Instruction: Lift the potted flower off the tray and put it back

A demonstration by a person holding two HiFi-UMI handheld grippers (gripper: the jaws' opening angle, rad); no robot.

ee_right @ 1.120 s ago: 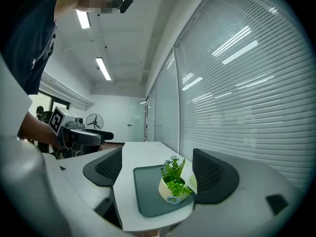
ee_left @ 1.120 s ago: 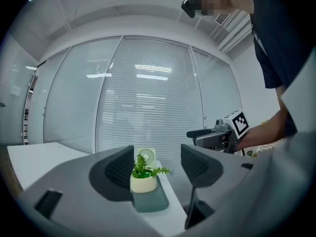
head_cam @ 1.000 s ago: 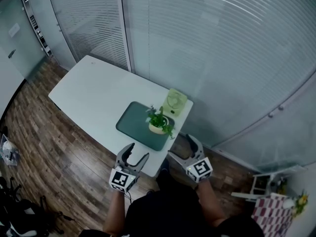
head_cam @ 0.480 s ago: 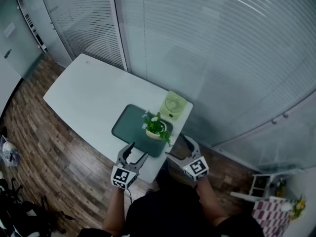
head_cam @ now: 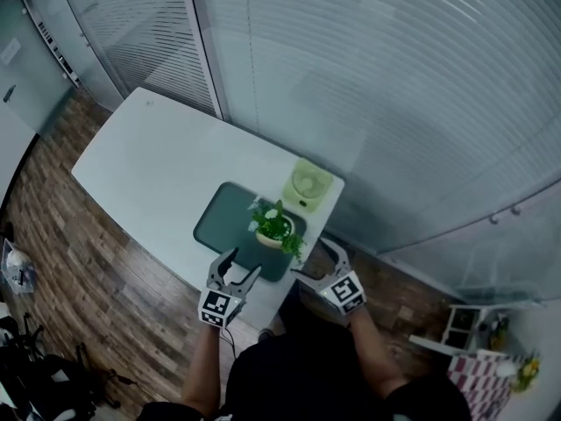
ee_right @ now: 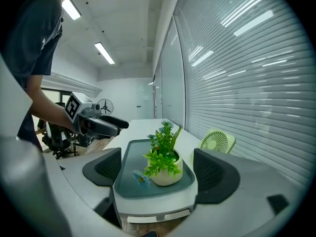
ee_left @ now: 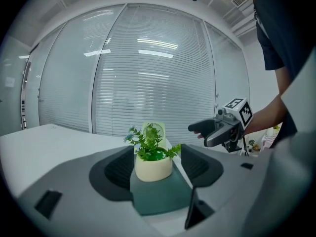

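Change: the left gripper (head_cam: 241, 266) and the right gripper (head_cam: 313, 260) are found nearer the tray (head_cam: 223, 222) than a second ago; the gap at 6 o'clock of the pot is narrowed.
Meaning: an approach is judged to be under way; the lift is not yet begun.
Potted flower (head_cam: 274, 229): stood on the tray, toward its 3 o'clock end, untouched.
Left fingers (ee_left: 116, 169): spread wide, nothing held; the pot is framed ahead, apart.
Right fingers (ee_right: 212, 174): spread wide, nothing held; the pot is framed ahead, apart.
Edges: the tray's near rim is set close to the edge of the table (head_cam: 149, 165) at 6 o'clock; a green fan (head_cam: 307, 185) is placed just beside the tray at 1 o'clock, with a glass wall behind.
Open room: bare table is left toward 10 o'clock; nothing is seen above the pot.
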